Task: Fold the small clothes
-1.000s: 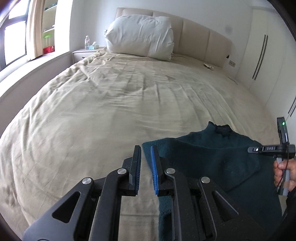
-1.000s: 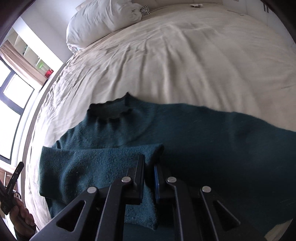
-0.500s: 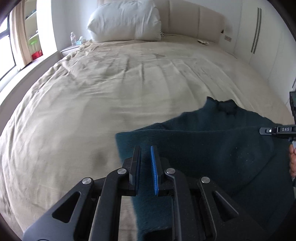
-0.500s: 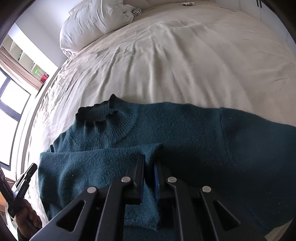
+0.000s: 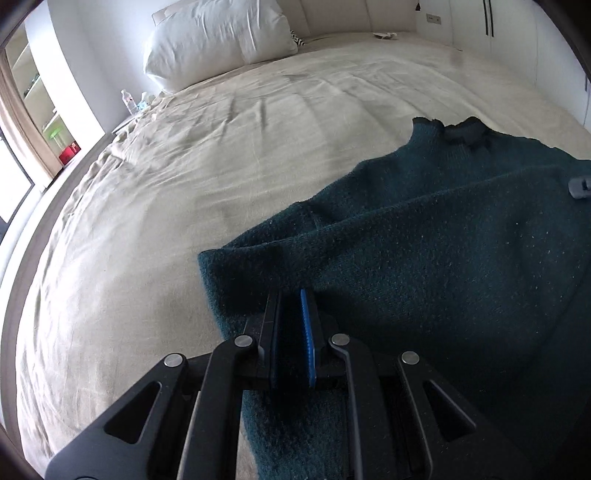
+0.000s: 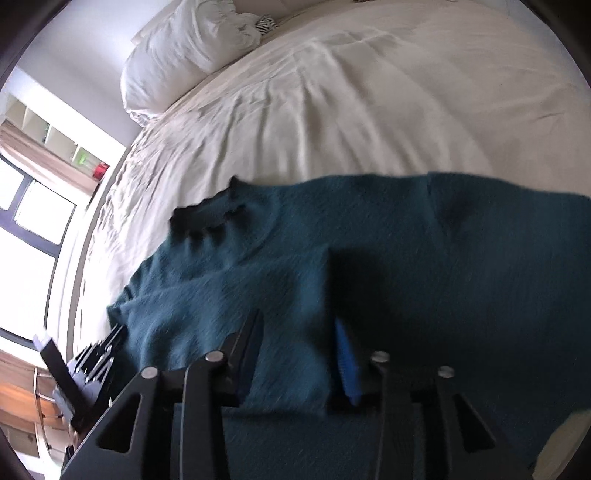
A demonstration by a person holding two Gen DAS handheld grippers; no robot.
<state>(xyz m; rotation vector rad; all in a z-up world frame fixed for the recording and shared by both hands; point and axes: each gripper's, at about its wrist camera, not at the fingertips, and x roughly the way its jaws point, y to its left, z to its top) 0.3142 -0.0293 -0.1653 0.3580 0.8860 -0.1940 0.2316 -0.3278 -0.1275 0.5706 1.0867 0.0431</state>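
Observation:
A dark teal knit sweater (image 5: 443, 240) (image 6: 424, 240) lies flat on the bed with its collar (image 6: 207, 221) toward the pillow. One sleeve (image 6: 221, 306) is folded across the chest. My right gripper (image 6: 297, 321) hovers low over that sleeve's cuff end. Its jaws are opening, and the cuff lies between them with the pads off it. My left gripper (image 5: 291, 295) is shut to a thin slit, low over the sweater's left folded edge (image 5: 221, 266). I see no cloth pinched in it. The left gripper (image 6: 92, 362) also shows at the right wrist view's lower left.
The beige bed cover (image 5: 221, 147) stretches wide beyond the sweater. A white pillow (image 5: 218, 37) lies at the headboard, and a water bottle (image 5: 127, 101) stands on the nightstand. A window (image 6: 29, 221) is on the left and wardrobe doors (image 5: 491, 22) are at the far right.
My right jaws have opened off the sleeve cuff they were shut on. My left gripper has come down and rightward from the bare cover onto the sweater's left edge, rolling a little.

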